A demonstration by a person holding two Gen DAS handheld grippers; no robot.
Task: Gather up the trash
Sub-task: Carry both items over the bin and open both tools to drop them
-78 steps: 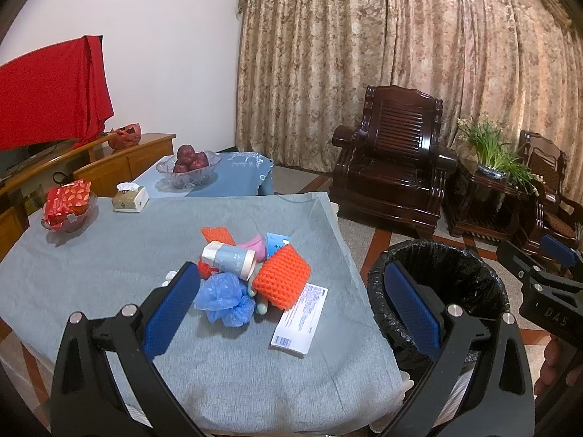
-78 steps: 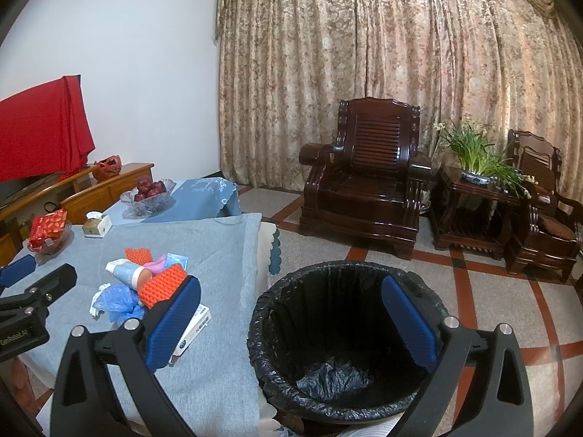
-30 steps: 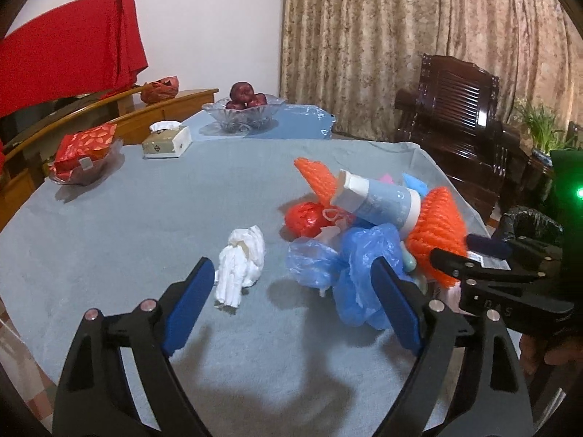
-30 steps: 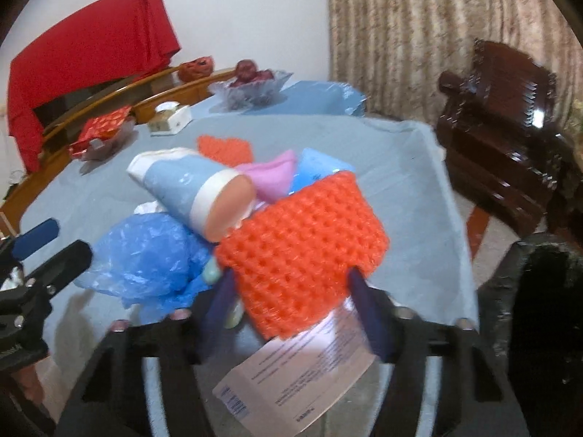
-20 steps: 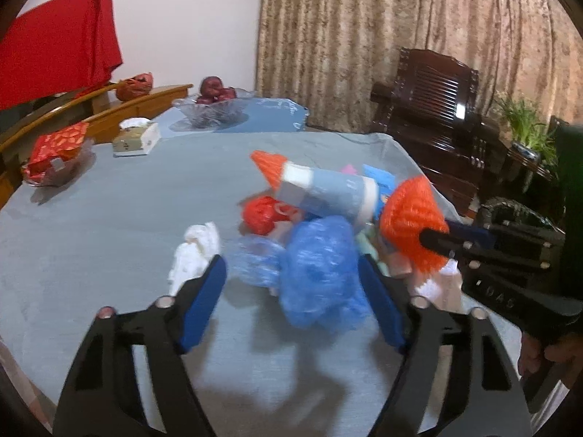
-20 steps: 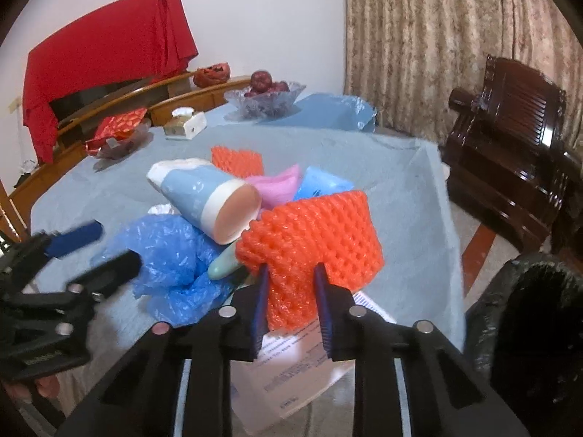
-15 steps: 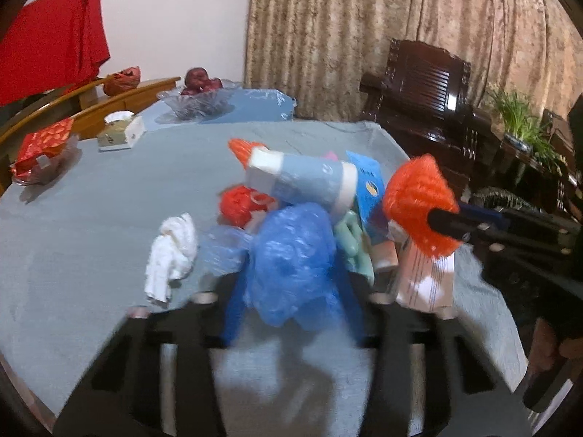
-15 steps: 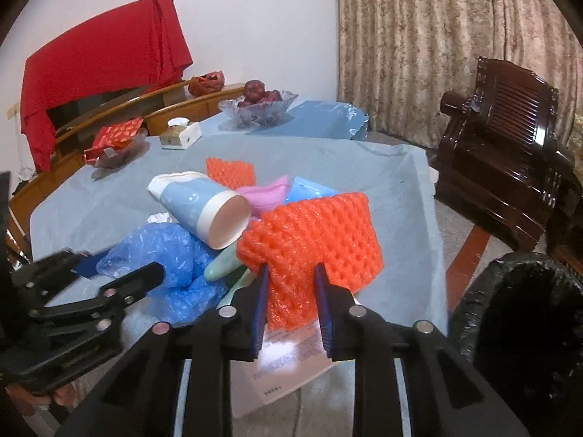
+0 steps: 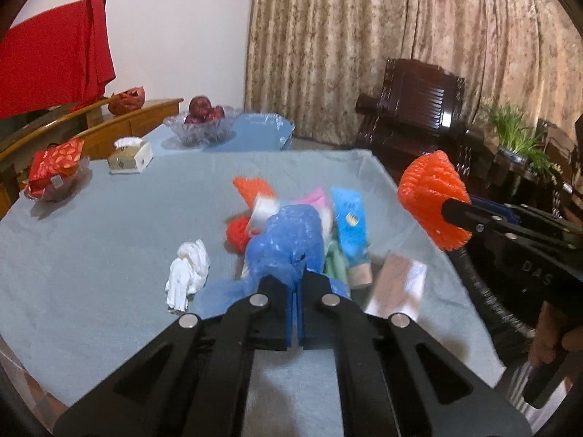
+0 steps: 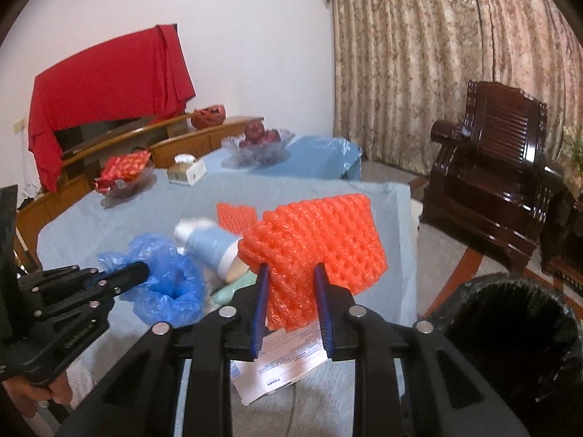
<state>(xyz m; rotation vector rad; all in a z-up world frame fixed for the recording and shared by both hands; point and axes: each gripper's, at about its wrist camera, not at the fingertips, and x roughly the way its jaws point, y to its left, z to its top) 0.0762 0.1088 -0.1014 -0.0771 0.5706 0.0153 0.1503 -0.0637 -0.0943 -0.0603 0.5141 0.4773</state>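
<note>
My left gripper (image 9: 297,280) is shut on a crumpled blue plastic bag (image 9: 288,244) and holds it over the trash pile on the grey tablecloth (image 9: 109,240). My right gripper (image 10: 291,273) is shut on an orange foam net (image 10: 320,236), lifted above the table; the net also shows in the left wrist view (image 9: 431,196). On the table lie a blue paper cup (image 10: 211,247), another orange net (image 9: 251,187), a blue packet (image 9: 349,225), a white tissue wad (image 9: 187,273) and a printed paper slip (image 10: 284,364). The black-lined trash bin (image 10: 517,338) stands to the right of the table.
A glass fruit bowl (image 9: 200,127), a tissue box (image 9: 129,154) and a dish with a red packet (image 9: 54,174) sit at the table's far side. A dark wooden armchair (image 10: 492,167) and a potted plant (image 9: 517,142) stand beyond the bin.
Both grippers came in from the bin to the pile and closed: the left on the blue bag, the right on the orange net. Both items are now lifted off the pile.
</note>
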